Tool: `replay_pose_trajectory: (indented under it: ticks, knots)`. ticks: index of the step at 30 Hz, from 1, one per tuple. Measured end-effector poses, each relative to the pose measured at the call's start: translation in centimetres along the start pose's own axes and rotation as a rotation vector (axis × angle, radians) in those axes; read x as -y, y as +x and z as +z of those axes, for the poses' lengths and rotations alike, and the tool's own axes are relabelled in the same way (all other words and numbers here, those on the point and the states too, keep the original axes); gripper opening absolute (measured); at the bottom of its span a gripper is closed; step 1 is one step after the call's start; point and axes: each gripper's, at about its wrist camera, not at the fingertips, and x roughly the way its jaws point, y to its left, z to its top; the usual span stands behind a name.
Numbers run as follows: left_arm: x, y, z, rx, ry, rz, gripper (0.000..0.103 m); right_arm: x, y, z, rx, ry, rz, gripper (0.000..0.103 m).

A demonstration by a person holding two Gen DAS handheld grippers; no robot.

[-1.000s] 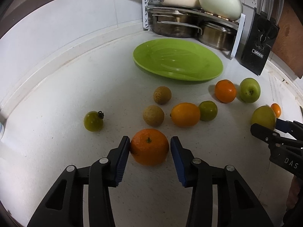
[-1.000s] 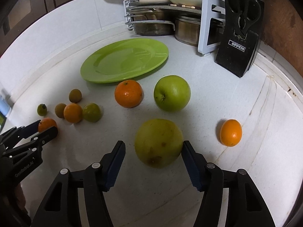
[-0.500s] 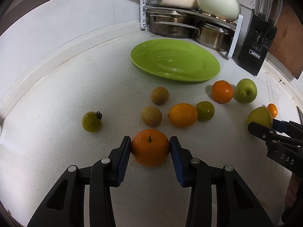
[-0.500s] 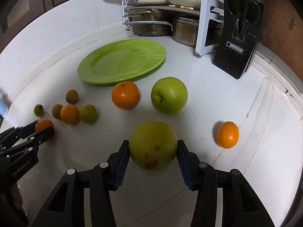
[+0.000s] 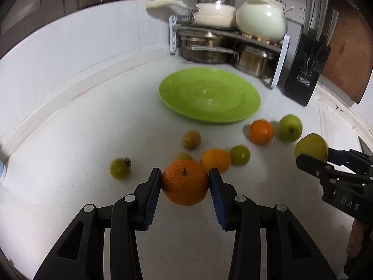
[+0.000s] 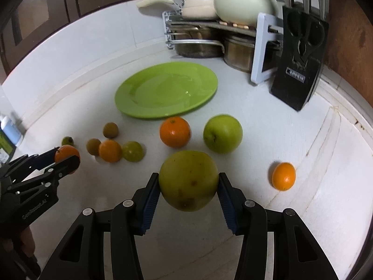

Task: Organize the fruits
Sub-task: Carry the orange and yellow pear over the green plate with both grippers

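Left tongs are clamped on an orange, held clear of the bench. Right tongs have just been closing and now grip a yellow-green fruit. The green plate lies ahead, bare. Both fruits should be carried level, lowered onto the plate, and released only once resting, so neither rolls off.

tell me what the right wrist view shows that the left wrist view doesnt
Only the right wrist view: a small orange alone on the counter, and a bottle at the left edge. Only the left wrist view: knife handles above the black block. Both: the green plate, the left gripper clamping an orange, and the right gripper clamping a yellow-green fruit.
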Motion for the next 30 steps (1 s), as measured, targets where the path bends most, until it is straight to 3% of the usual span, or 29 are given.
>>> replay_pose_trajectory:
  ticks: [8,16,22,30]
  knots:
    - [0.1,-1.3,3.2,0.083,0.022,-0.021,0.041,-0.5,-1.6,3.0,0.09,-0.031,0.031,0.05]
    - [0.3,-0.4,6.8,0.114,0.054,-0.046,0.041,-0.6,-0.7,7.1,0.135,-0.055,0.069,0.05]
    - [0.4,1.4,9.0,0.105,0.077,-0.048,0.041,-0.6,1.1,9.7,0.122,-0.086,0.074,0.05]
    - [0.0,5.6,11.9,0.036,0.088,-0.08,0.041,0.0,4.7,12.4,0.059,-0.107,0.092,0.05]
